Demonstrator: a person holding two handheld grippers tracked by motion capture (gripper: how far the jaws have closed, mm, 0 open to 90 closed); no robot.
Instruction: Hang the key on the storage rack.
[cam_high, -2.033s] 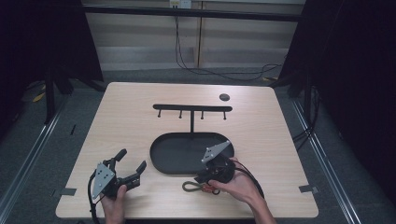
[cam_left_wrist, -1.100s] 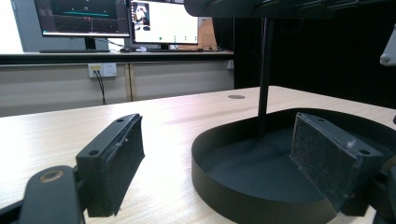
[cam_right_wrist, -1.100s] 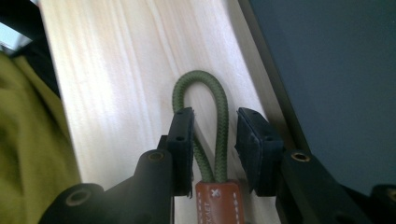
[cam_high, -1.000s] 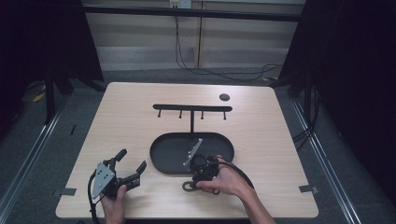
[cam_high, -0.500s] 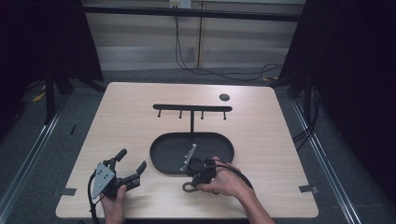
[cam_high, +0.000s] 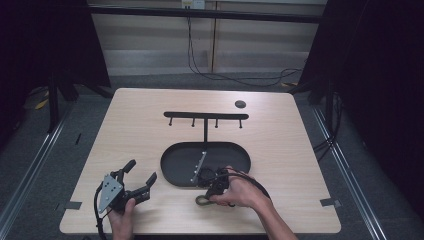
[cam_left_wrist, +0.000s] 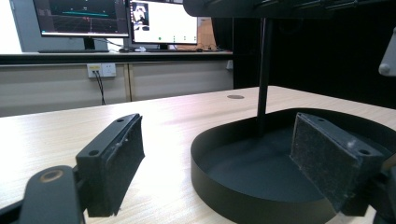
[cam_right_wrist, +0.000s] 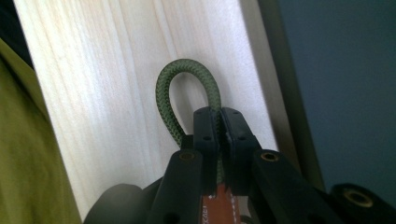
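A: Status of left gripper (cam_high: 141, 179)?

B: Jaws stand wide apart with nothing between them. It sits low at the near left of the table (cam_high: 135, 130), held in the left hand (cam_high: 121, 218). In the left gripper view both pads (cam_left_wrist: 122, 163) are bare, and the tray (cam_left_wrist: 233, 186) lies just ahead of them.

A: Right gripper (cam_high: 206, 196)?

B: Jaws are closed on a green cord loop (cam_right_wrist: 187, 93). In the right gripper view the two pads meet on one leg of the loop; the rest of the loop arches free beyond the tips, over the light wood. The right hand (cam_high: 240, 192) holds the gripper tilted down toward the table.

A: Location of loop on table?

B: High view shows the loop (cam_high: 201, 200) at the near edge of the table, just in front of the tray (cam_high: 172, 165), outside its rim. Whether it touches the wood cannot be told.

A: Other fixtures?

B: A black rack (cam_high: 206, 116) with four short pegs stands on a post rising from the oval tray at mid-table. A small dark disc (cam_high: 240, 104) lies beyond the rack, toward the far right. Monitors (cam_left_wrist: 116, 18) sit on a bench behind the table in the left gripper view.
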